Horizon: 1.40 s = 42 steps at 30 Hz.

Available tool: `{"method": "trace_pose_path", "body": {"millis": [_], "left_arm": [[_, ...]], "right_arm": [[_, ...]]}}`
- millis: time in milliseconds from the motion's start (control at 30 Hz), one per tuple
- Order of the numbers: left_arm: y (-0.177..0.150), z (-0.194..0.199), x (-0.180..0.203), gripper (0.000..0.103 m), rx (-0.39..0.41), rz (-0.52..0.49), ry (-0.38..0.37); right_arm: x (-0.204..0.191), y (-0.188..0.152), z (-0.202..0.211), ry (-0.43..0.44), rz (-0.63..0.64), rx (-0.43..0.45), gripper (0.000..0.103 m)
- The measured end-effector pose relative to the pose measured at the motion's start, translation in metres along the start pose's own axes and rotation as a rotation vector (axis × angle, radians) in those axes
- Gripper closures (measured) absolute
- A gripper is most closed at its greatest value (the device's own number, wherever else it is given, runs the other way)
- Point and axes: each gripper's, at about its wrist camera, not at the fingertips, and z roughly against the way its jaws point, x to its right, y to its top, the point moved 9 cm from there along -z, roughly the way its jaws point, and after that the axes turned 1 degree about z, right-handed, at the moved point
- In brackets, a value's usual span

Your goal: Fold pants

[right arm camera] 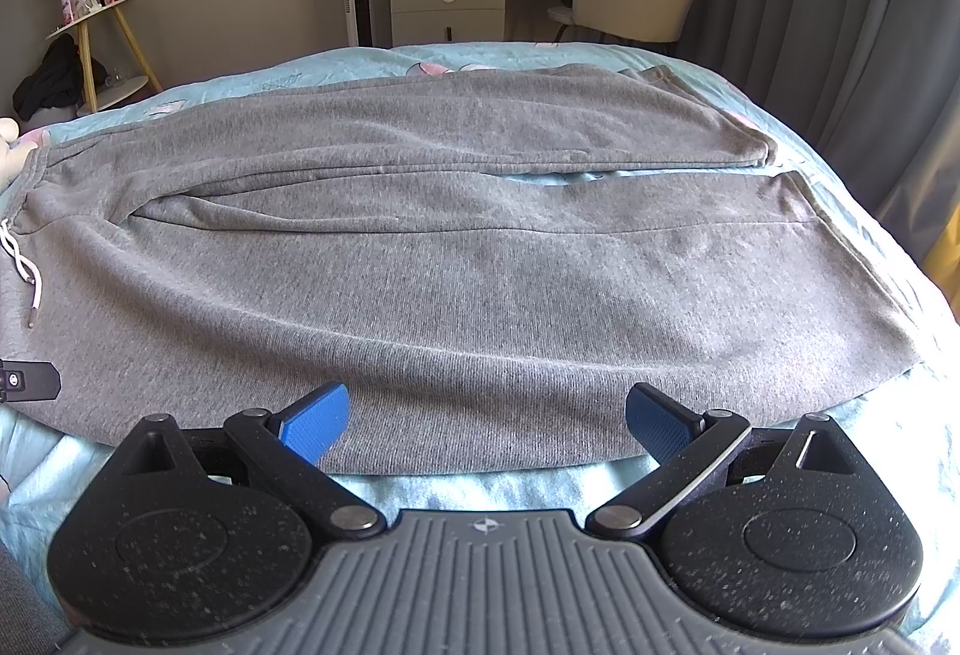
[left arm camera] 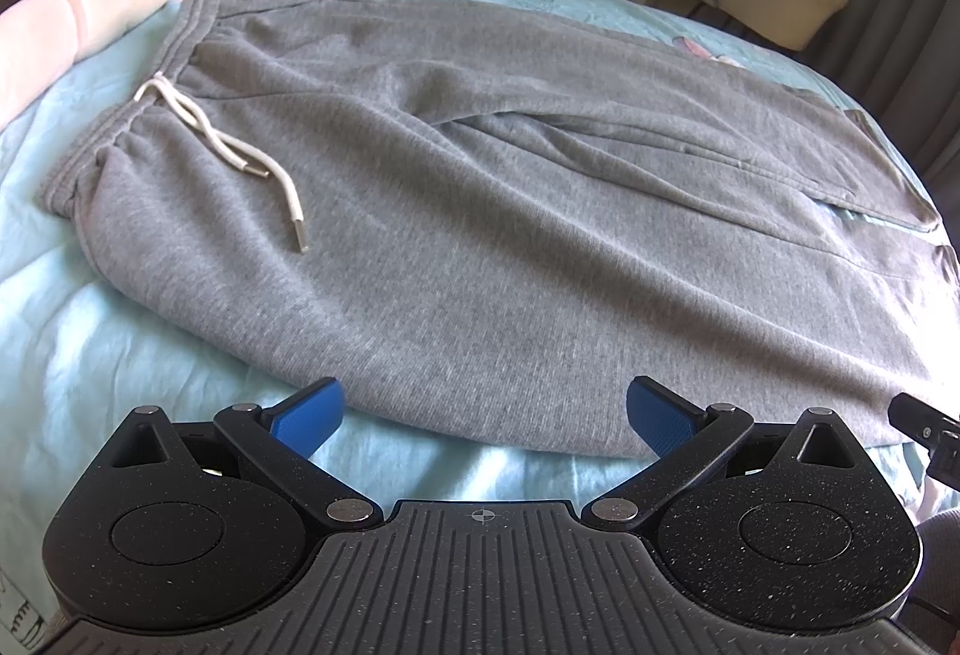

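Gray pants point(left arm camera: 480, 211) lie flat across a light-blue bed point(left arm camera: 90, 355), filling the middle of both frames, waistband and white drawstring point(left arm camera: 228, 144) toward the left, the two legs running to the right edge. At the bottom of the left wrist view, the left tool point(left arm camera: 483, 424) hangs spread wide over the near edge of the fabric, holding nothing. At the bottom of the right wrist view, the right tool point(right arm camera: 486, 427) is likewise spread and empty above the near leg.

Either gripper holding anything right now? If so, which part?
Nothing held. The left gripper and right gripper are both open, poised at the near edge of the grey pants, which lie flat on the bed.
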Motion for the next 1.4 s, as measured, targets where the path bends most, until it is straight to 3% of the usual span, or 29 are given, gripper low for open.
{"method": "trace_pose_path", "body": {"millis": [1400], "left_arm": [[0.005, 0.004, 0.007, 0.000, 0.021, -0.028, -0.003]], "right_arm": [[0.004, -0.004, -0.016, 0.023, -0.054, -0.051, 0.004]]}}
